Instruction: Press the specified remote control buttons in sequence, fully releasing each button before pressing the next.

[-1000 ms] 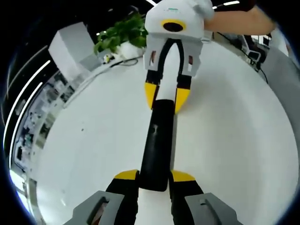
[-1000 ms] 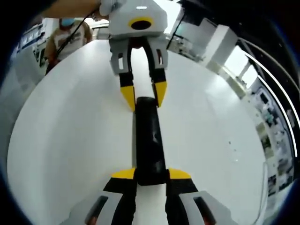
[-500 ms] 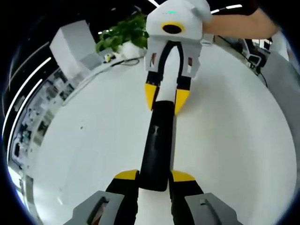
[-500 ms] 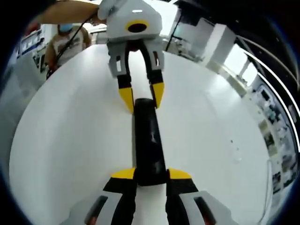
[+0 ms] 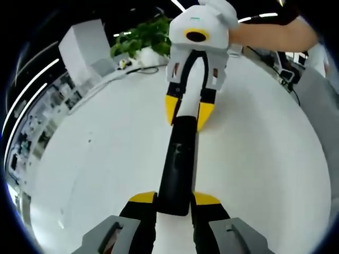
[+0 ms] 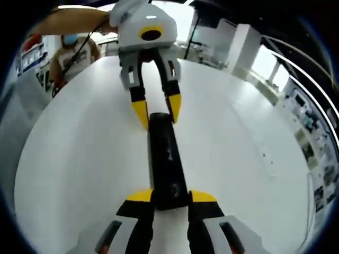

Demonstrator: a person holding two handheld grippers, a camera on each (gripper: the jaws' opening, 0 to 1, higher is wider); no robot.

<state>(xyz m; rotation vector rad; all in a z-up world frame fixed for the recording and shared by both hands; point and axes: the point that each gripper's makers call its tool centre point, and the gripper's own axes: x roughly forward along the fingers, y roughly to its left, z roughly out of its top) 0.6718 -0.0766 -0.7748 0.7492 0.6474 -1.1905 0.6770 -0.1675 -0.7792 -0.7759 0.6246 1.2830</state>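
Remote (image 5: 176,166) is held lengthwise between both grippers, above the white desk (image 5: 95,159). Whether it rests on the desk or is lifted clear cannot be told.

Left gripper view: near end of the remote is clamped between the yellow-tipped jaws of the left gripper (image 5: 175,199). Far end is seen between the jaws of the right gripper (image 5: 185,111), which is held by a person's hand (image 5: 225,11) entering from the top right. A potted plant (image 5: 139,39) and a white box (image 5: 82,47) are seen at the far desk edge.

Right gripper view: same black remote (image 6: 165,161), near end clamped by the right gripper (image 6: 170,198). Far end is bracketed by the left gripper (image 6: 157,110); its tips flank the remote's end. A person (image 6: 71,50) is seen beyond the desk (image 6: 238,153), upper left.

Remote buttons are too blurred to be made out.
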